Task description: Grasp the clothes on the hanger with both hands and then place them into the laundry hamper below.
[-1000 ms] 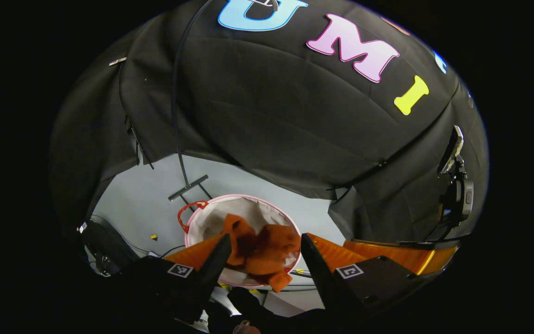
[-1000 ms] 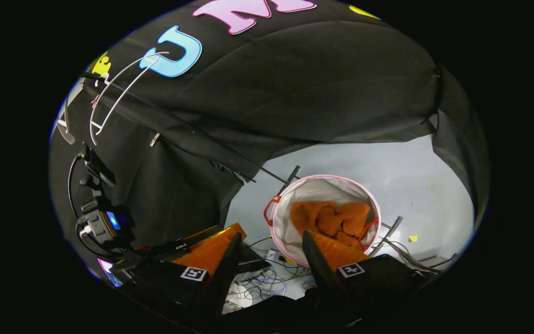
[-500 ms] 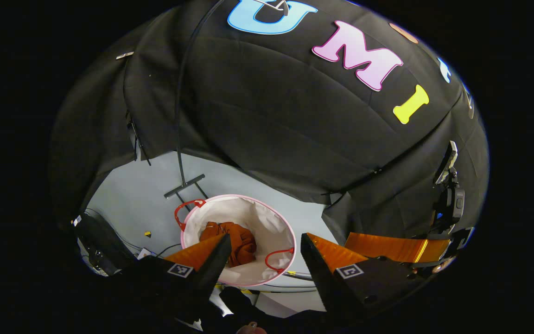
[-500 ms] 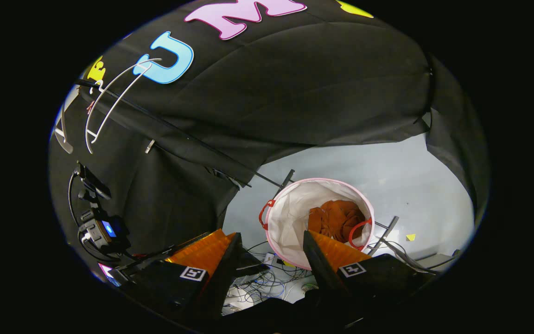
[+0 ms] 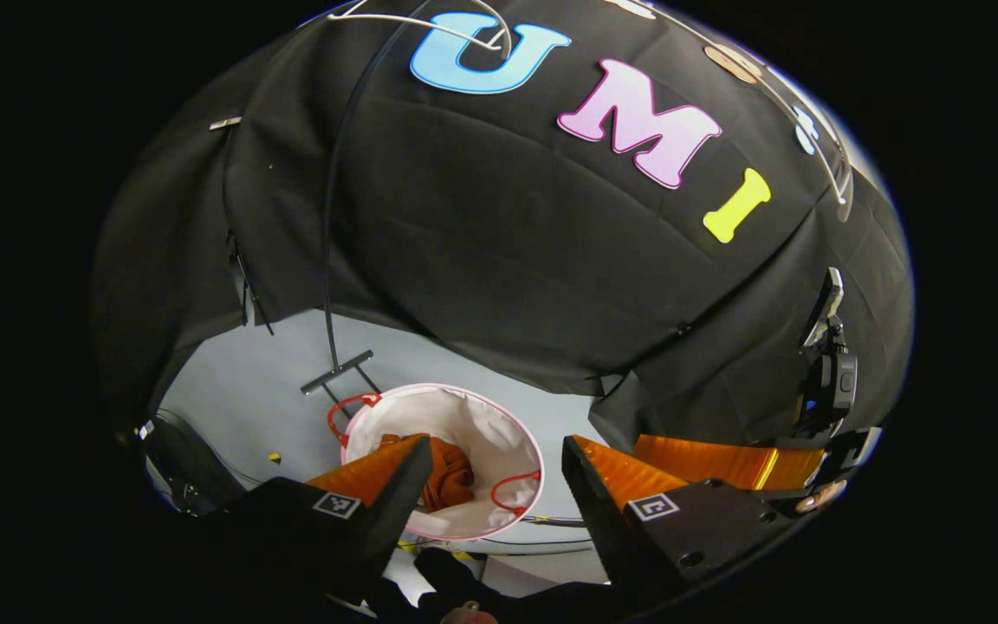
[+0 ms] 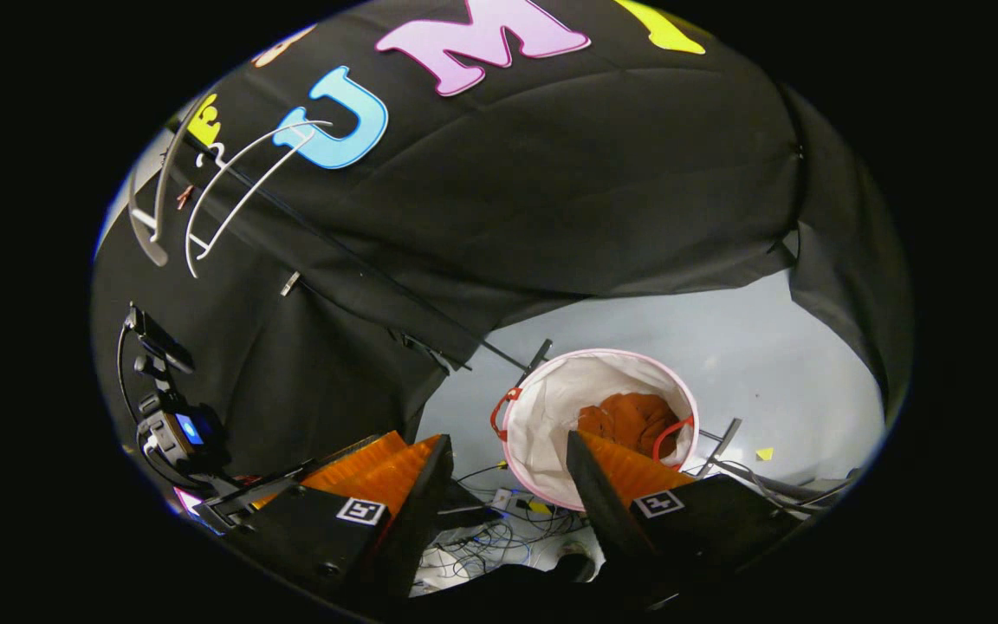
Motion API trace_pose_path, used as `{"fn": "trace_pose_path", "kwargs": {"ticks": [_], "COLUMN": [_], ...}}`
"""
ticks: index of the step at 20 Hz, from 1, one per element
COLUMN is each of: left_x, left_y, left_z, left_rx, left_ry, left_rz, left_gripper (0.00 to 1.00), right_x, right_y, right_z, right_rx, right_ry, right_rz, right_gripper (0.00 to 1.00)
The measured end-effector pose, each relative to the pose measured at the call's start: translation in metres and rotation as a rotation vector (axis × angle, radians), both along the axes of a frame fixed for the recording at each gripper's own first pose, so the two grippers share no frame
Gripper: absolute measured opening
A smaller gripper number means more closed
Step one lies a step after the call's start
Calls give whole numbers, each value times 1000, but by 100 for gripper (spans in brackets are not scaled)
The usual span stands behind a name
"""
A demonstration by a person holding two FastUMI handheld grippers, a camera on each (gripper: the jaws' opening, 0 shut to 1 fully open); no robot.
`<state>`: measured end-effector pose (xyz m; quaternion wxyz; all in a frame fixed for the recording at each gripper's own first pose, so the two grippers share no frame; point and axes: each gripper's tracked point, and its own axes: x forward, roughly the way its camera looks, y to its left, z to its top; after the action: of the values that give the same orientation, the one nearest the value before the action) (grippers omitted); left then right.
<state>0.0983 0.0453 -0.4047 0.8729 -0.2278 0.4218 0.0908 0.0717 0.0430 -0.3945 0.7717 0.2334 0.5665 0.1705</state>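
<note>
The orange garment [image 5: 450, 472] lies crumpled at the bottom of the white laundry hamper [image 5: 473, 416], which has a pink rim and red handles. In the right gripper view the same garment [image 6: 633, 420] sits inside the hamper [image 6: 555, 416]. My left gripper [image 5: 492, 494] is open above the hamper, with nothing between its fingers. My right gripper [image 6: 503, 485] is open too, high above the hamper's near rim and holding nothing. A bare white hanger [image 6: 230, 195] hangs on the rail at upper left of the right gripper view.
The hamper stands on a pale grey floor [image 6: 724, 347]. Loose cables [image 6: 499, 529] lie on the floor near it. A black stand foot [image 5: 339, 373] rests behind the hamper. A device on a mount [image 6: 174, 425] is at the left, and another mounted device [image 5: 828, 373] at the right.
The garment dropped from hamper-rim height to the hamper's bottom. Both grippers rose away from the hamper, and stayed open.
</note>
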Motion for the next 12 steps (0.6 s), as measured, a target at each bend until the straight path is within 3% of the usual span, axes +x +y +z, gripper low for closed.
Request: {"fn": "trace_pose_path", "kwargs": {"ticks": [7,12], "left_x": [-39,-71], "left_y": [19,23], "left_z": [71,156], "left_rx": [69,48], "left_ry": [-127,-294], "left_rz": [-105,-175], "left_gripper": [96,96], "right_x": [-28,-47], "right_y": [20,28], "right_z": [66,151], "right_rx": [-24,-3], "right_ry": [-145,-315], "right_rz": [-67,-150], "right_gripper": [88,88]}}
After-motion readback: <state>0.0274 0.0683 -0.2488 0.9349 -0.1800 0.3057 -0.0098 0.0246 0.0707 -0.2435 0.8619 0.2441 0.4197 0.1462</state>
